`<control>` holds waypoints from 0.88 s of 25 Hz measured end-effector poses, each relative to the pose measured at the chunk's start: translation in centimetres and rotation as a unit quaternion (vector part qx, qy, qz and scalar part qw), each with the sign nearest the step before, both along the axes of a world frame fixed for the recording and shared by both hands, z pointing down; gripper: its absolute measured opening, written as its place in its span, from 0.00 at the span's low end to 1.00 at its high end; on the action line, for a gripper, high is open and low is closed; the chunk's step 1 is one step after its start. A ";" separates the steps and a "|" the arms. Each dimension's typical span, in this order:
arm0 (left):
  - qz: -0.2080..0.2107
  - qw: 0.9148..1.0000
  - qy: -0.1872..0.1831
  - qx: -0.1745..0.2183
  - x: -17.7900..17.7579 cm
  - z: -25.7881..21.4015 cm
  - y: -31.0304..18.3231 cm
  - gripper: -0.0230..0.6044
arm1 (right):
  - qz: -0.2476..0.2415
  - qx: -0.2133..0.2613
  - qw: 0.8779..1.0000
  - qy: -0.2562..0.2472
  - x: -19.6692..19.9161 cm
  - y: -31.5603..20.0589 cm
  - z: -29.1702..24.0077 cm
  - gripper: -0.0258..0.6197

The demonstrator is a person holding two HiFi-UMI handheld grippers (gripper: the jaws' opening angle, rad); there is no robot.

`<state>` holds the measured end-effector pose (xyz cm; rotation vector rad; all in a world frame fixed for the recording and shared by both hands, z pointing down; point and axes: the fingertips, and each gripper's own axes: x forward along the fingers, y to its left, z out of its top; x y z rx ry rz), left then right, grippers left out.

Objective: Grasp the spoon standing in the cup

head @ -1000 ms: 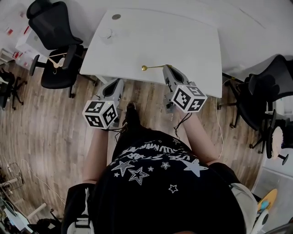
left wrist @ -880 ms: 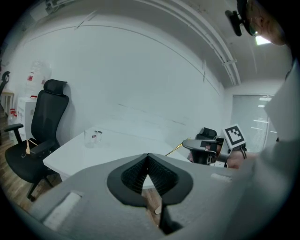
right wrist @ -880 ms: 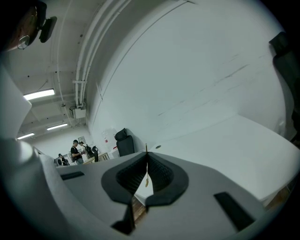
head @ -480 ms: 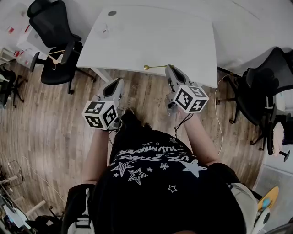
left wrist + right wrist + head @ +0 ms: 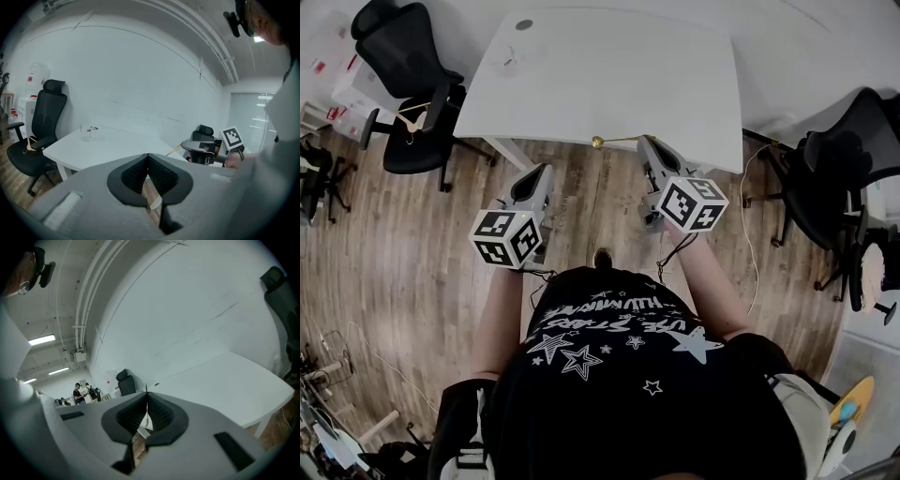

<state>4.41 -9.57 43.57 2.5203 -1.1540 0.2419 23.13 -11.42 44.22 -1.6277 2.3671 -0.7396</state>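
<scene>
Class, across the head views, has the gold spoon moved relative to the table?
Yes. The spoon has drawn back from over the table to its near edge.

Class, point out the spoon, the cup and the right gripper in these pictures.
spoon (image 5: 596, 142), head view, on its round bowl.
cup (image 5: 87, 133), left gripper view, on its clear side wall.
right gripper (image 5: 643, 142), head view, between its fingertips.

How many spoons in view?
1. The spoon sticks out sideways from the shut right gripper, by the table's near edge. The cup near the table's far left corner is too small to tell if it hides another.
</scene>
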 end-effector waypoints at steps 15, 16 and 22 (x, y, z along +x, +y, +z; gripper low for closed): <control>0.020 1.000 0.018 0.001 -2.0 -0.7 3.8 0.04 | 0.013 -0.010 1.000 0.027 -2.7 4.8 -0.2 0.06; 0.023 1.000 0.019 0.002 -2.2 -0.9 4.2 0.04 | 0.016 -0.011 0.999 0.025 -2.9 5.3 -0.3 0.06; 0.033 0.999 0.022 0.002 -4.3 -1.1 7.4 0.04 | 0.025 -0.009 0.999 0.024 -5.3 9.1 -0.8 0.06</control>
